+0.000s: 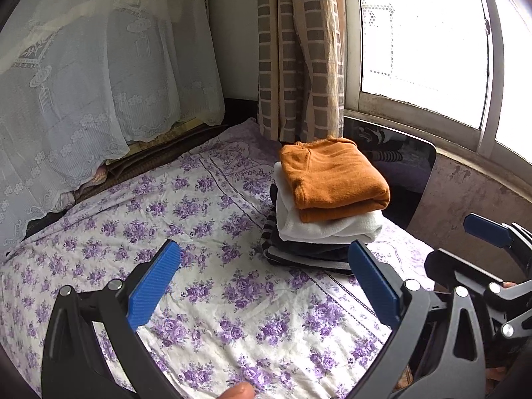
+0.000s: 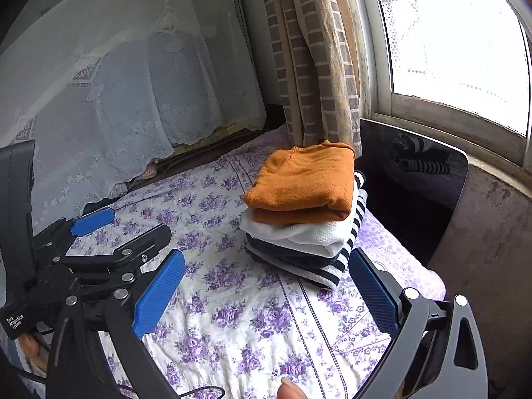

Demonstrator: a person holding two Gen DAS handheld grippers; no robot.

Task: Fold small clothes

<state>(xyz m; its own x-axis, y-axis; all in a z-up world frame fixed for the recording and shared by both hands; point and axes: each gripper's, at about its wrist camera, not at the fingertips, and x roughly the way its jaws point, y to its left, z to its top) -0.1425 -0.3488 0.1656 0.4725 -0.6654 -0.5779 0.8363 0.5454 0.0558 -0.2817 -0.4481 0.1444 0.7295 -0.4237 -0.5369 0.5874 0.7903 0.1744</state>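
Folded stack (image 1: 327,206) on bed (image 1: 206,299) near window, orange top (image 2: 302,183) over white, dark, striped pieces, left gripper (image 1: 262,286) and right gripper (image 2: 266,296) both spread wide, empty

The left claw (image 1: 262,286) and the right claw (image 2: 266,292) both hang side by side with their blue pads spread wide and nothing between them, while a fingertip (image 1: 237,391) shows at each camera's lower edge.
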